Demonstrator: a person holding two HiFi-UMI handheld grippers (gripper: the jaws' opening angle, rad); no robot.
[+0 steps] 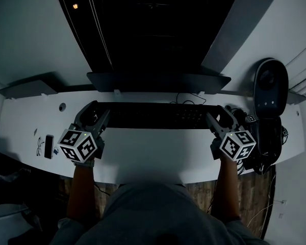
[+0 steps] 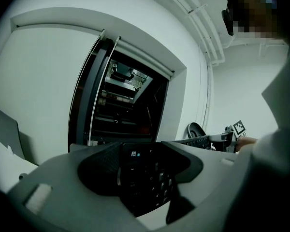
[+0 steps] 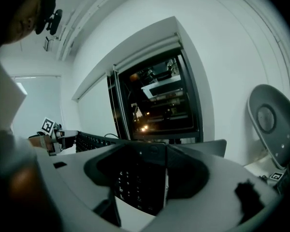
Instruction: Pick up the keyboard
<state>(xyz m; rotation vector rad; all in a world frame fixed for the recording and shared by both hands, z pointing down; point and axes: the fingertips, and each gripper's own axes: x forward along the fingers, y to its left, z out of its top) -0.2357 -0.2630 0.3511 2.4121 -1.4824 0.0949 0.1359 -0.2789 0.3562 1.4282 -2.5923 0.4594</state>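
A long black keyboard (image 1: 158,115) hangs level above the white desk (image 1: 153,160), just in front of the monitor. My left gripper (image 1: 95,114) is shut on its left end and my right gripper (image 1: 218,116) is shut on its right end. In the left gripper view the keyboard's end (image 2: 145,180) sits between the grey jaws of the left gripper (image 2: 140,152), and the far end with the other gripper shows at the right. In the right gripper view the number-pad end (image 3: 135,182) fills the gap of the right gripper (image 3: 152,154).
A dark monitor (image 1: 158,80) stands behind the keyboard. At the desk's right end there is a round grey device on a stand (image 1: 270,88) with cables below it. A phone (image 1: 49,146) lies near the left edge. The person's torso is close to the front edge.
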